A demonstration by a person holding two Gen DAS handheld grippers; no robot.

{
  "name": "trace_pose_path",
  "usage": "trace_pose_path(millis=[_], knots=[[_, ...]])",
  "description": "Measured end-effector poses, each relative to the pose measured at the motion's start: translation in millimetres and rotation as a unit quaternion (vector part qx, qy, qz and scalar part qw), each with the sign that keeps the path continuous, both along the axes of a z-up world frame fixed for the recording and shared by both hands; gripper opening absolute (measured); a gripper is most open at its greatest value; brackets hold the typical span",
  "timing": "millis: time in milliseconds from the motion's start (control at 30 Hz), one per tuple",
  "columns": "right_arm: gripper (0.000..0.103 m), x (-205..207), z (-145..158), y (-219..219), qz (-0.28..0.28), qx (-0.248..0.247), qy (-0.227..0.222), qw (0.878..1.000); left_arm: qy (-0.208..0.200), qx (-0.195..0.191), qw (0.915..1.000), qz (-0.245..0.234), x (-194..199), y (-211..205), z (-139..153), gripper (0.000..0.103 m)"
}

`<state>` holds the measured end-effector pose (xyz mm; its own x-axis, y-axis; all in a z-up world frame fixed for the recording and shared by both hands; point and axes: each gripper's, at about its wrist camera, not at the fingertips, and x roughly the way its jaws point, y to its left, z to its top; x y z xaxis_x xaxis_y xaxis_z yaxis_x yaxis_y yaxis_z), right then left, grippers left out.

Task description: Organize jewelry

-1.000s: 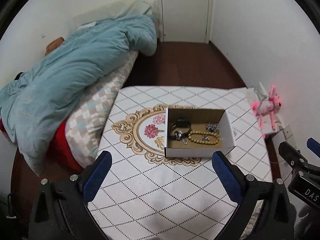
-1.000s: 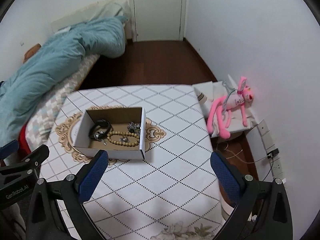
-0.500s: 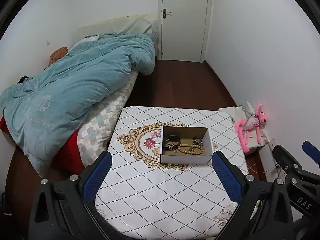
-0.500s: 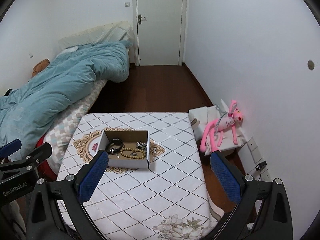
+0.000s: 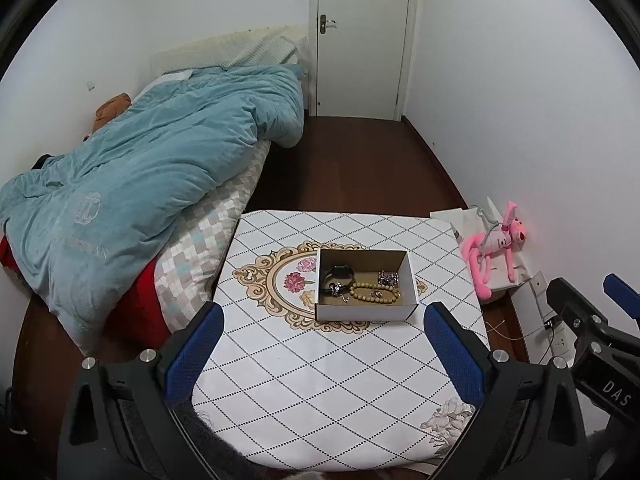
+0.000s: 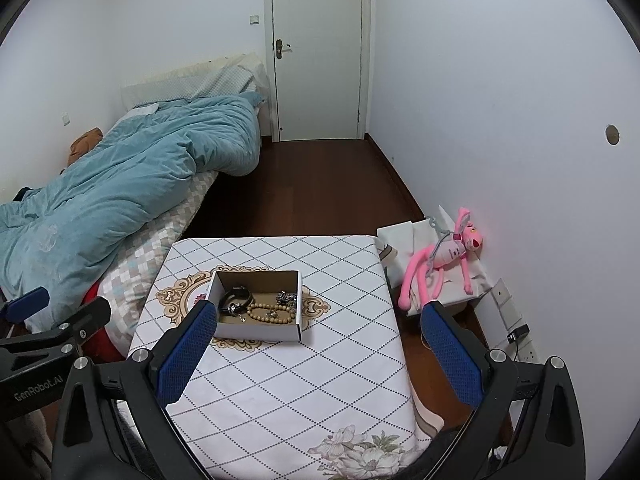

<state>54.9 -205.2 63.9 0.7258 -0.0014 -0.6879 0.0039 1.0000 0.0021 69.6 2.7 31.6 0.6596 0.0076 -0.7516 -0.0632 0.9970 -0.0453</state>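
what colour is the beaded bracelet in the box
Tan, wood-like beads: the beaded bracelet shows best in the left wrist view.

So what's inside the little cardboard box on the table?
Inside the box lie a black watch, a string of tan beads and some small silvery jewelry. The near wall hides the nearest strip of the box floor, so anything lying there cannot be seen.
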Motion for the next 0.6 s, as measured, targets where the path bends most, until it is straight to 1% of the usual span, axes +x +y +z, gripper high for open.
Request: trace_pose_path(millis=[100, 200, 600], knots=[[0.103, 8.7, -3.7, 0.4, -0.002, -0.004, 0.011, 1.0, 0.013, -0.002, 0.9999, -0.002, 8.9, -0.8, -4.5, 0.102], [0.103, 20.6, -10.2, 1.1, -0.001, -0.006, 0.024, 1.0, 0.026, 0.008, 0.9996, 0.001, 20.4, -2.9, -11.0, 0.102], [0.103, 72.0, -45.1, 11.5, 0.004, -0.01, 0.073, 0.997, 0.069, 0.022, 0.9973, 0.011, 61.7, -2.0, -40.7, 0.102]])
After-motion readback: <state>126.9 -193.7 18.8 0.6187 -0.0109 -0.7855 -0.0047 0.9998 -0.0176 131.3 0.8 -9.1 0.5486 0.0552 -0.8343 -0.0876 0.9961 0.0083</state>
